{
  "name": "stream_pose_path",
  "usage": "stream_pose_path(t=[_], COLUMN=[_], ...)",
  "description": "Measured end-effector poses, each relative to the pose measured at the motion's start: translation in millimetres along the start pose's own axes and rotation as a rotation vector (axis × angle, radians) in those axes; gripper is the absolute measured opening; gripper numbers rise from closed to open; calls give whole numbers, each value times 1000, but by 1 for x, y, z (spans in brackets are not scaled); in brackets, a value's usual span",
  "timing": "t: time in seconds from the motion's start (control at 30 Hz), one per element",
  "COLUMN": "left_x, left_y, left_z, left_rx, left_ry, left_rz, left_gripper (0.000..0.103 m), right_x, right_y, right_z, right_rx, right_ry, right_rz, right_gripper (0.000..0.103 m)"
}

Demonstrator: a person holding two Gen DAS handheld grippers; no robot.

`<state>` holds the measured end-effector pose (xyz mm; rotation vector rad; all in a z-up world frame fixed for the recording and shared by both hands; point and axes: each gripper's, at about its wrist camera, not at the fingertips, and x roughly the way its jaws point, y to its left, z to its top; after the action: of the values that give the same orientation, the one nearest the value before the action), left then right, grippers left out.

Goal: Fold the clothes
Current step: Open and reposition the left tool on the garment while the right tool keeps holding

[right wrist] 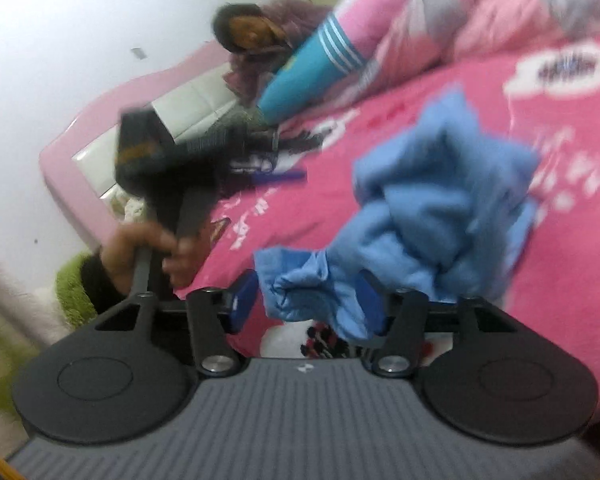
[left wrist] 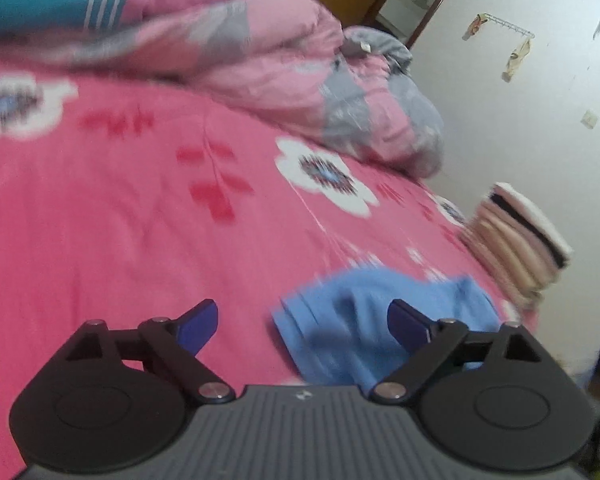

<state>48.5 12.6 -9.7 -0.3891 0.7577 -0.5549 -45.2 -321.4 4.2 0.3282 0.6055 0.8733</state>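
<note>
Blue cloth lies crumpled on the bed; your left hand-held gripper gapes empty, the right hand-held gripper half-apart around a corner. Spread it flat first.

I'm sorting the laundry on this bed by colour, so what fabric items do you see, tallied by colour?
Light blue garment: 1
Pink and grey quilt: 1
Teal striped item: 1
Pink, cream and black folded stack: 1
Total: 4

We see a bed in pink flowered sheet; on it a crumpled blue garment, a heaped quilt beyond it, folded clothes beside it.
</note>
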Motion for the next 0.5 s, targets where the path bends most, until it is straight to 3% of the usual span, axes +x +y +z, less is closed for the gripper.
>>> stream_pose_path(t=[0.1, 0.2, 0.27, 0.33, 0.37, 0.43, 0.47, 0.5], left_x=[0, 11, 19, 20, 22, 26, 29, 32], left_y=[8, 9, 5, -2, -5, -13, -18, -23], left_z=[-21, -39, -48, -51, -52, -54, -55, -56], left_rx=[-86, -126, -126, -86, -73, -46, -22, 0], left_ry=[61, 137, 179, 150, 144, 133, 130, 128], left_rz=[-59, -102, -113, -110, -114, -112, -109, -105], left_gripper=[102, 102, 103, 103, 103, 102, 101, 96], right_x=[-41, -62, -52, -29, -19, 6, 14, 19], right_y=[3, -8, -22, -26, -31, -39, -41, -41], right_z=[14, 22, 27, 31, 29, 29, 30, 33], right_rx=[-50, -20, -5, -22, -27, -19, -5, 11], right_ry=[-97, -209, -216, -180, -153, -89, -79, -85], right_rz=[-68, -152, -191, -216, -228, -262, -274, -279], right_gripper=[64, 71, 71, 71, 67, 38, 18, 14])
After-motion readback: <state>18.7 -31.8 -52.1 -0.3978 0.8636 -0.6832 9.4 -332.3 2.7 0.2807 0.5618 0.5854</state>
